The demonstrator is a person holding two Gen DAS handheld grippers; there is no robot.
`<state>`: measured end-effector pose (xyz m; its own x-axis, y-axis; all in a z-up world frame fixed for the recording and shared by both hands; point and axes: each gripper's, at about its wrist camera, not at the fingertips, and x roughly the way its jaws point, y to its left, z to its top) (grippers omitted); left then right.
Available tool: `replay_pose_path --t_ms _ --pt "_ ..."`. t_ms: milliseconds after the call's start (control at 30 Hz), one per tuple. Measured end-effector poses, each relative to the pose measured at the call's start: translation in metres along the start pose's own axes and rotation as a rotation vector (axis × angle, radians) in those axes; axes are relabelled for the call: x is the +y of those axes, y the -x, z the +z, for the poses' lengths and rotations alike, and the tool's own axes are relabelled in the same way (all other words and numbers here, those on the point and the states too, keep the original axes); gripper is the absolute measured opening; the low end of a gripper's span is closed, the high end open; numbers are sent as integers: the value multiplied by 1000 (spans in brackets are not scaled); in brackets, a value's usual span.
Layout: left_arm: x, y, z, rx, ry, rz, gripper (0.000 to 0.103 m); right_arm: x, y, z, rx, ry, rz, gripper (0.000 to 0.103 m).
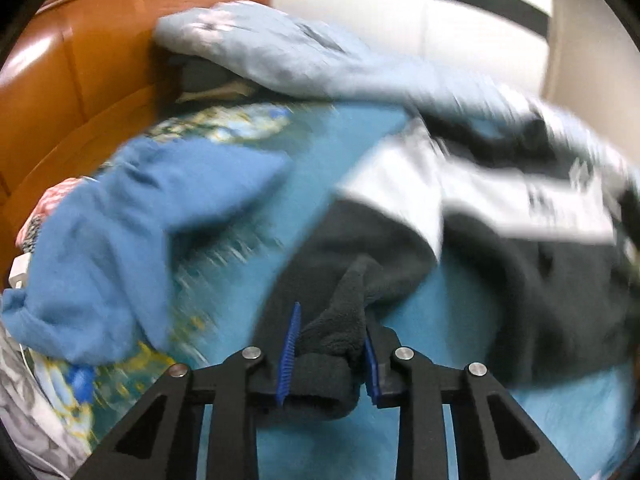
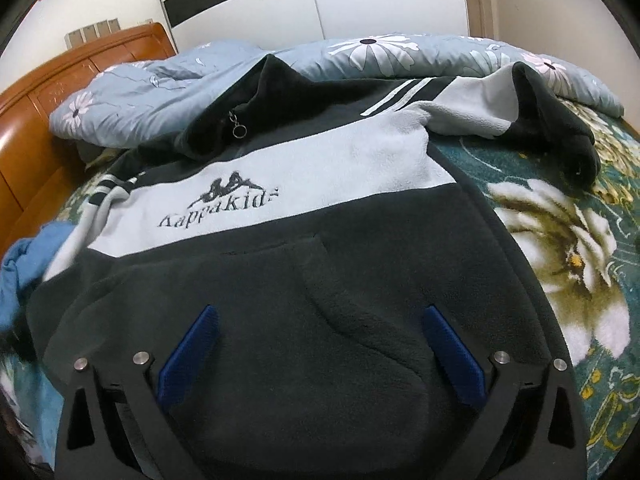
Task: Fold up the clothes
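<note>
A dark grey and white fleece jacket (image 2: 280, 272) lies spread on the bed, front up, with a "Kappa Kids" logo on its white chest band. My right gripper (image 2: 320, 340) is open, its blue pads just above the jacket's lower front. My left gripper (image 1: 330, 356) is shut on the jacket's dark sleeve cuff (image 1: 320, 376) and holds it above the bedspread; that view is blurred by motion. The jacket body (image 1: 540, 280) lies to the right of the left gripper. The other sleeve (image 2: 552, 120) lies stretched out at the far right.
A blue garment (image 1: 120, 240) lies crumpled to the left; it shows at the left edge of the right wrist view (image 2: 20, 272). A light blue flowered quilt (image 2: 180, 92) is bunched at the back. A wooden headboard (image 1: 80, 72) stands at the left. The floral bedspread (image 2: 560, 240) lies underneath.
</note>
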<state>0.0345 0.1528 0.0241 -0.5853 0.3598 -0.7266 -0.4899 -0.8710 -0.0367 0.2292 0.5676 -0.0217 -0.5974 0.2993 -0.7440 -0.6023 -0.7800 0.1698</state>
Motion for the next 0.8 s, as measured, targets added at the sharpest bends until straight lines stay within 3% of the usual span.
replay_pose_path --t_ms 167,333,433,600,700,767,800 --pt "55 2 76 -98 94 50 27 5 -2 -2 5 20 -28 103" --pt "104 -43 136 -62 155 146 18 11 -6 -3 16 54 -74 103" --pt "133 -80 150 5 253 138 18 12 -6 -4 16 55 -77 103" --pt "140 -79 140 -14 358 32 19 14 -7 -5 17 58 -84 103" --pt "116 -56 136 -28 314 -10 33 15 -7 -6 19 59 -87 103" --pt "91 -36 129 -41 288 -116 63 14 -6 -6 17 55 -82 103" --pt "78 -27 124 -44 280 -191 69 13 -6 -6 16 52 -78 103"
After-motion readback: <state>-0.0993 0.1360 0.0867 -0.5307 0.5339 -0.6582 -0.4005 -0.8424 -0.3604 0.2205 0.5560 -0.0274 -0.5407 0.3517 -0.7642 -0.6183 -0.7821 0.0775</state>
